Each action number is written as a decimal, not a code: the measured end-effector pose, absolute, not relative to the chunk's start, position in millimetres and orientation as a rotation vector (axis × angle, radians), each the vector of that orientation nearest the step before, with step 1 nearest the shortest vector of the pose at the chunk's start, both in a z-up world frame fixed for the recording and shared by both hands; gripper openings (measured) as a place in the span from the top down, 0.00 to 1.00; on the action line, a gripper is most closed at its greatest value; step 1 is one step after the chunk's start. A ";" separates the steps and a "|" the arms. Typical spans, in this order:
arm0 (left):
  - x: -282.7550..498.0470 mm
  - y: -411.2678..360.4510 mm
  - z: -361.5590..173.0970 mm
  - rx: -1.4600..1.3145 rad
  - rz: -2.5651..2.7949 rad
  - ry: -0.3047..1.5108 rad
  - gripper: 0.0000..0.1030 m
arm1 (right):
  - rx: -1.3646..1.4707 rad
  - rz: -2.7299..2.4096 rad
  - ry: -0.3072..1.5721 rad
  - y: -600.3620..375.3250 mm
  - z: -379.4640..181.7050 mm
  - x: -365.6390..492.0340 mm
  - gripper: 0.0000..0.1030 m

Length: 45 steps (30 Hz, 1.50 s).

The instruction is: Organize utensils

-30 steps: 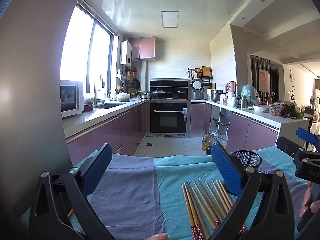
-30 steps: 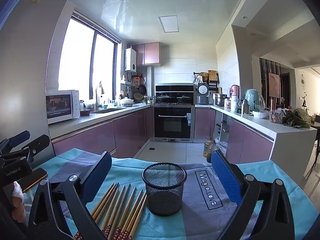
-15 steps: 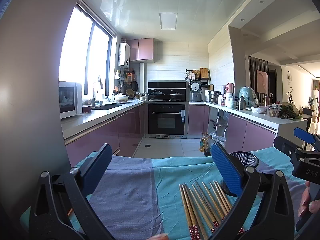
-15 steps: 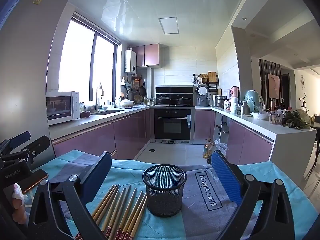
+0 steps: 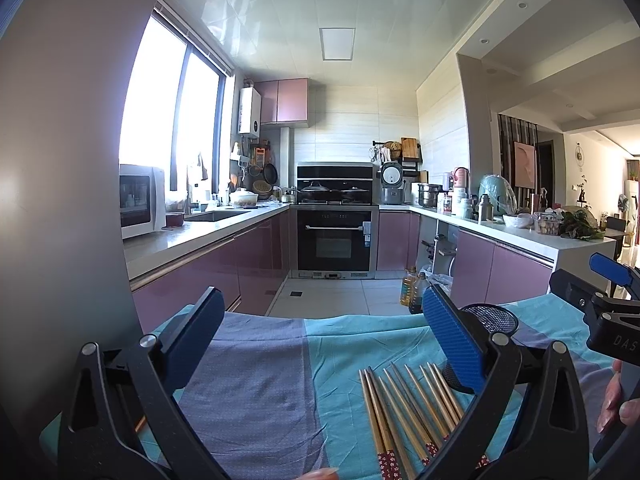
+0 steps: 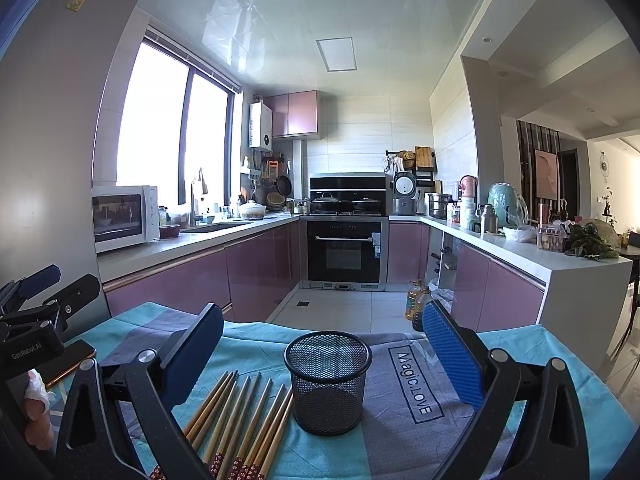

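The left gripper point(image 5: 320, 332) is being held wide open above the cloth point(image 5: 256, 380), with nothing between its blue pads point(image 5: 452, 336). The right gripper point(image 6: 324, 344) is likewise being held spread to full width, and nothing is being gripped by it.

In the right wrist view, the chopsticks point(image 6: 244, 420) are being seen lying flat in a loose fan on the cloth, at about 7 o'clock from the cup point(image 6: 328, 376), the nearest of them lying just beside its base; whether they are touching cannot be told. Their patterned red ends are being pointed toward the camera. The cup, a black mesh one, is being seen standing upright and empty between the two right fingers, near the middle of the frame. At 3 o'clock from it, the words "Magic.LOVE" are being shown printed on a grey panel of the cloth.

In the left wrist view, the chopsticks point(image 5: 408, 412) are being seen at 5 o'clock, partly covered by the right-hand finger, and the cup point(image 5: 492, 320) is being glimpsed behind that finger at 3 o'clock. The right gripper point(image 5: 608, 296) is being held by a hand point(image 5: 616, 404) at the far right edge.

A kitchen with an oven point(image 6: 344, 252) is being seen beyond the table.
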<state>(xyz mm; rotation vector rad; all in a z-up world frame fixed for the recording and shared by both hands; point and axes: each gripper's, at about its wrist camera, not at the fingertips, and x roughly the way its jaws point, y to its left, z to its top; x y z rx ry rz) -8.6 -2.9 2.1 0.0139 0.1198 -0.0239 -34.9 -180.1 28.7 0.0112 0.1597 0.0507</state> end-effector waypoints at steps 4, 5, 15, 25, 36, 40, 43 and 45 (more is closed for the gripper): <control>-8.8 2.3 1.5 0.012 -0.025 0.118 0.05 | 0.013 0.050 0.152 -180.2 28.1 -35.1 0.06; -8.8 2.5 1.4 0.012 -0.025 0.119 0.05 | 0.013 0.049 0.152 -180.7 26.3 -35.5 0.06; -9.4 4.0 0.3 0.010 -0.023 0.117 0.05 | 0.014 0.049 0.151 -180.3 26.8 -36.4 0.06; -10.7 4.1 1.3 0.011 -0.024 0.116 0.05 | 0.016 0.047 0.150 -181.3 27.2 -36.3 0.06; -11.0 3.9 1.0 0.011 -0.024 0.114 0.05 | 0.016 0.046 0.151 -181.9 27.8 -36.3 0.06; -10.9 3.5 0.9 0.012 -0.023 0.116 0.05 | 0.017 0.047 0.150 -182.2 27.9 -36.4 0.06; -10.9 3.4 0.8 0.012 -0.023 0.115 0.05 | 0.017 0.047 0.154 -182.7 27.8 -36.3 0.06; -11.0 3.4 0.9 0.013 -0.023 0.115 0.05 | 0.017 0.047 0.154 -183.5 28.2 -36.8 0.06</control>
